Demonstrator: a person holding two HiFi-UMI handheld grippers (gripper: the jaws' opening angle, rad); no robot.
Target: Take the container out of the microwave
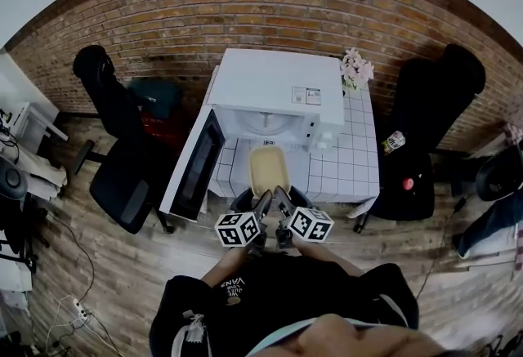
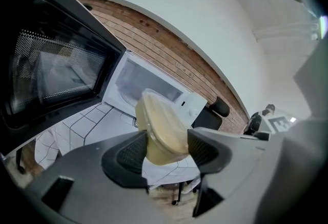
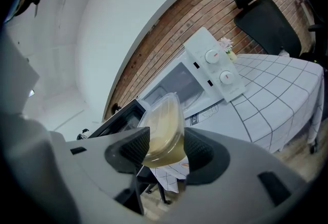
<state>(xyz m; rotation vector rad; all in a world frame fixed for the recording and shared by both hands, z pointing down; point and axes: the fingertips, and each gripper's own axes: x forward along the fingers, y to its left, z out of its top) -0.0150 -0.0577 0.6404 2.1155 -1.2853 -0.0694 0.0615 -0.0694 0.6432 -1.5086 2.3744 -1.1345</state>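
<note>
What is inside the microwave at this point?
Nothing shows in the microwave cavity: the container is outside, gripped by the left gripper and right gripper. It covers part of the cavity floor in both gripper views.

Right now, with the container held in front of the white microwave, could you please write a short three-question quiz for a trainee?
1. True or false: the door of the white microwave is shut.
2. The translucent plastic container with yellowish contents is gripped by: A the left gripper only; B the right gripper only; C both.
3. Fill in: the container is ___ the microwave's cavity.
Key: 1 false; 2 C; 3 outside.
</note>
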